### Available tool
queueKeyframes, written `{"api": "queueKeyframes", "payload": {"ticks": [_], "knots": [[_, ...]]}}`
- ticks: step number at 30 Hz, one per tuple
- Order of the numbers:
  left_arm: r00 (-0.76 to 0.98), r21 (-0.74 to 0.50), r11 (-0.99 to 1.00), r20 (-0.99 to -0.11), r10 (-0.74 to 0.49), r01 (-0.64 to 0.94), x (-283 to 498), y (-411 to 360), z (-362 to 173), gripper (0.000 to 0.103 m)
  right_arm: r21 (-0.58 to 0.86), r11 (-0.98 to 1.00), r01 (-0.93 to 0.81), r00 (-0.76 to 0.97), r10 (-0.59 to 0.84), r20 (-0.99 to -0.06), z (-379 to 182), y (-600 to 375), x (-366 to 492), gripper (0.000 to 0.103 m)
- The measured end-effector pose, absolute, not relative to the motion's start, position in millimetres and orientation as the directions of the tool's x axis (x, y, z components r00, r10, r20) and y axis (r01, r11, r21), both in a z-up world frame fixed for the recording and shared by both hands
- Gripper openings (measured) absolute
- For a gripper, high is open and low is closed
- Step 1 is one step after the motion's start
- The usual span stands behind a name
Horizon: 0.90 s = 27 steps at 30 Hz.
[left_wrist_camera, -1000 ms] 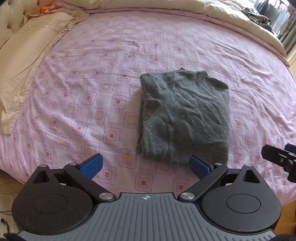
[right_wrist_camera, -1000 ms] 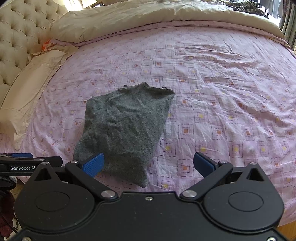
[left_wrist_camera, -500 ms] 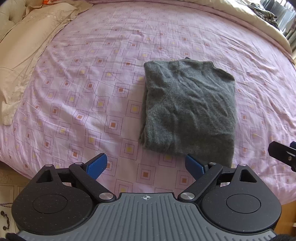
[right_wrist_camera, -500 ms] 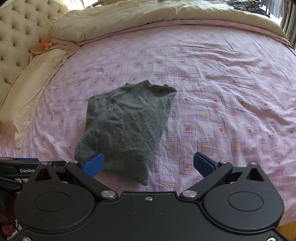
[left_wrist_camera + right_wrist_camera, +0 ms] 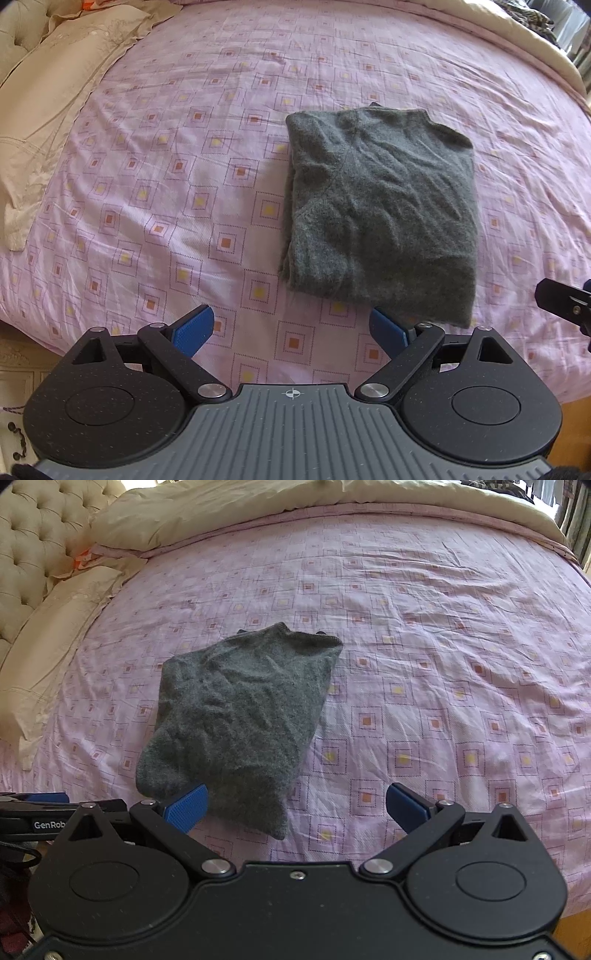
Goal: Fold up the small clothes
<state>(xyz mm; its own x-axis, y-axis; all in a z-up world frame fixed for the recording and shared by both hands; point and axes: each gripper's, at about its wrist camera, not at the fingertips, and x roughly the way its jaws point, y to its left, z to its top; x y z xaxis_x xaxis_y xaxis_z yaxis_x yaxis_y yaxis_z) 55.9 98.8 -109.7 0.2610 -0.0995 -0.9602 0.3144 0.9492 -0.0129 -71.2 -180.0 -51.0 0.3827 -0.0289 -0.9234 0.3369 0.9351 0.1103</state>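
Lying on bed: grey sweater (image 5: 380,206), folded into a rough rectangle, flat on the pink sheet (image 5: 147,184).
Sweater fabric: fuzzy knit, soft creases across the top layer; ribbed neckline at its far end, seen in the right wrist view (image 5: 240,720).
Sweater edges: left side straight and doubled over; near hem ragged, its near right corner drooping to a point.
Sweater place, left view: about 1 o'clock from centre, near hem just above the inner blue pad.
Sweater place, right view: about 10 o'clock from centre, near corner hanging between the pads, closer to the left one.
Sheet: thin cotton, printed with nested squares, fine wrinkles fanning toward 3 o'clock.
Left gripper (image 5: 291,328): fingers spread wide, nothing between them; ribbed blue pads (image 5: 192,330) on black linkage arms, hovering at the bed's near edge.
Right gripper (image 5: 295,806): fingers likewise wide apart, empty; one pad (image 5: 186,806) overlaps the sweater's hem in the view, contact not clear.
Pillow (image 5: 48,635): cream, crumpled, at 9 o'clock, well apart from the sweater.
Duvet (image 5: 295,502): cream, bunched along the far side, 12 o'clock.
Headboard (image 5: 40,535): tufted, buttoned, 10 o'clock.
Open room: bare sheet on every side of the sweater, widest toward 3 o'clock in the right view.
Bed edge: runs just beneath both grippers at 6 o'clock.
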Motion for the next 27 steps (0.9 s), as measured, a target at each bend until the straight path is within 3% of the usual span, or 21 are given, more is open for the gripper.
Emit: {"api": "queueKeyframes", "payload": {"ticks": [27], "knots": [[0.266, 0.051, 0.949, -0.963, -0.036, 0.311, 61, 99, -119, 0.092, 0.040, 0.926, 0.376, 0.266, -0.066, -0.962, -71, -179, -57, 0.102]]}}
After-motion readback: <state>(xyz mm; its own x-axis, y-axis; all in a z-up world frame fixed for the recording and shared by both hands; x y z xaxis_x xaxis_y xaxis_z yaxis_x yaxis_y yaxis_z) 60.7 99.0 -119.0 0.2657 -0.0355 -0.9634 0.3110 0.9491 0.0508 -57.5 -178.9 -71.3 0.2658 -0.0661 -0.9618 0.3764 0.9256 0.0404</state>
